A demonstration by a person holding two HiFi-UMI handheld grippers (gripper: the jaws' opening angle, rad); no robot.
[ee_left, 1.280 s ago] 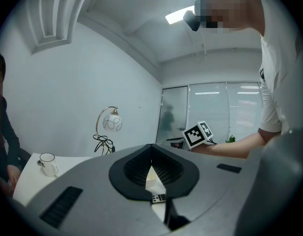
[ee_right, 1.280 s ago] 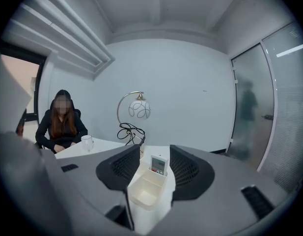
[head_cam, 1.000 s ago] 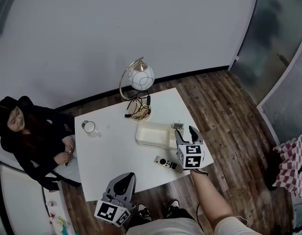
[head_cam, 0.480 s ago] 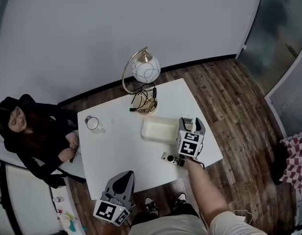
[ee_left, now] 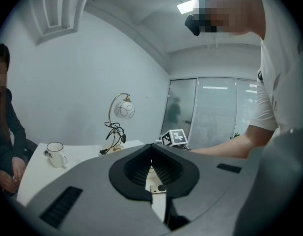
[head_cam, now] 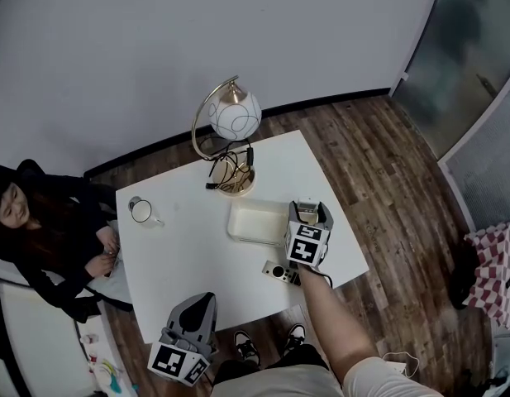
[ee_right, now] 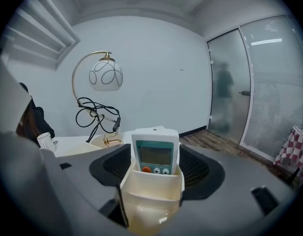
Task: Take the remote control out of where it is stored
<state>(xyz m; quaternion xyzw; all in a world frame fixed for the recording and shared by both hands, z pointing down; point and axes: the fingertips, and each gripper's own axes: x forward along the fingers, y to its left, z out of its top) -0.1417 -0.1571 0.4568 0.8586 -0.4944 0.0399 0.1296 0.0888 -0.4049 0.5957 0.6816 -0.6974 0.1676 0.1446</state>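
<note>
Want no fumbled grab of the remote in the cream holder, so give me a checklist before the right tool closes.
1. Opening of the right tool: ok, jaws have just been opening and stand wide apart.
2. The remote control sits between the jaws: ok, untouched by the pads.
3. Remote upright in its cream holder: ok.
4. Pads level with the remote rather than the holder: cannot tell.
5. The left tool is out of the way: ok, shut, empty.

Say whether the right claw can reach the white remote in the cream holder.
Probably yes: the right claw, jaws just opened wider, straddles the white screen remote standing in its cream plastic holder; nothing blocks it.
</note>
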